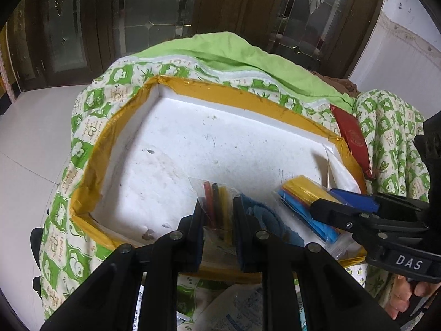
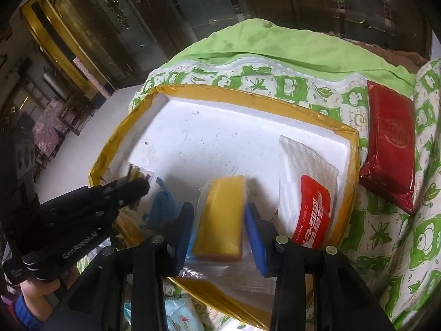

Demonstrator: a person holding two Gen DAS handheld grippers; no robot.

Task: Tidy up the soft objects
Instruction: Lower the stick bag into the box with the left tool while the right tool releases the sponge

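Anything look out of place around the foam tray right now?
Yes: the red packet lies outside the foam tray on the green patterned quilt, beside its right rim, while the other packs sit inside. The tray floor is also scuffed and dirty.

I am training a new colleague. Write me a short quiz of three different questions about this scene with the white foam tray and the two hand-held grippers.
1. True or false: the red packet lies inside the foam tray.
2. Which does the right hand-held gripper grip? A) a blue cloth B) a clear bag with a yellow block C) the wet wipes pack
3. Fill in: the left hand-held gripper holds a small clear bag of coloured ____.

Key:
1. False; it lies outside, on the green patterned cloth beside the tray.
2. B, the bag with the yellow block.
3. Sticks: the bag of sticks shows red, dark and yellow ones.
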